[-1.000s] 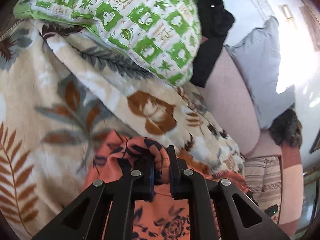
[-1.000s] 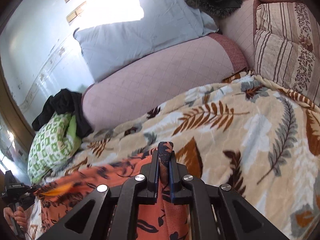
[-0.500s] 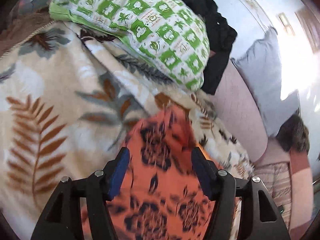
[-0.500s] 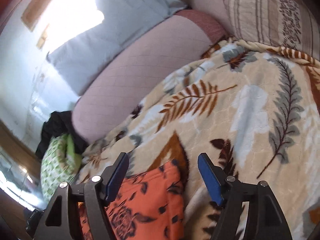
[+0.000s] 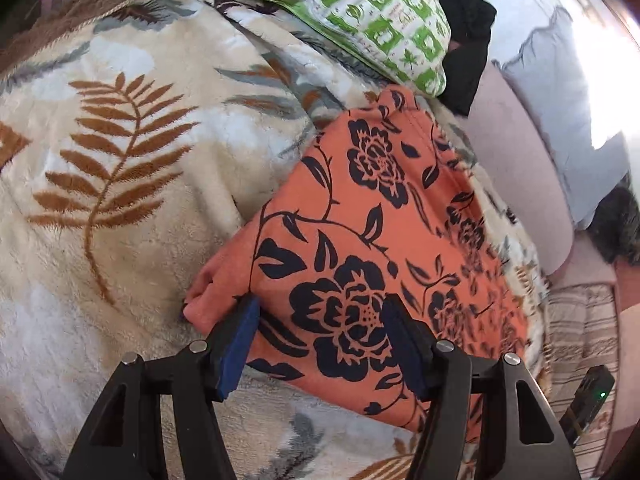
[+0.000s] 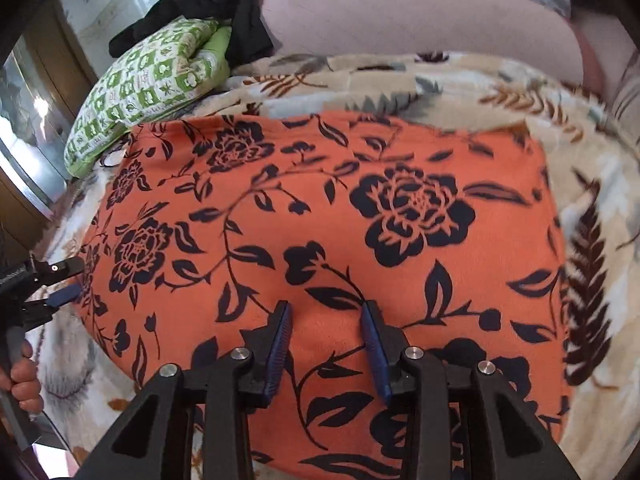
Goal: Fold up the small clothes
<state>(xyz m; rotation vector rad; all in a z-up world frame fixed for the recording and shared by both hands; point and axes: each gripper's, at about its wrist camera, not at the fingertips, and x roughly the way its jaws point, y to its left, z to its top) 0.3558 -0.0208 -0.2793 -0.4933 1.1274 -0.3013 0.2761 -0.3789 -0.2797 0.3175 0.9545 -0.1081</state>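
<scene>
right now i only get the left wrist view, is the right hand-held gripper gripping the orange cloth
Observer: No. The right hand-held gripper is open, its fingers apart over the near part of the orange floral garment.
Operator: is the cloth flat over there
Observer: In the right wrist view it lies spread out on the leaf-print blanket, with no bunching that I can see.
Operator: can you see my side from there
Observer: Yes. The left hand-held gripper is at the garment's left edge, jaws apart.

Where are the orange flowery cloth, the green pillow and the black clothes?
orange flowery cloth [image 6: 320, 216]: right wrist view, middle of its top.
green pillow [image 6: 148, 88]: right wrist view, its checked face.
black clothes [image 6: 236, 16]: right wrist view, the heap's middle.
</scene>
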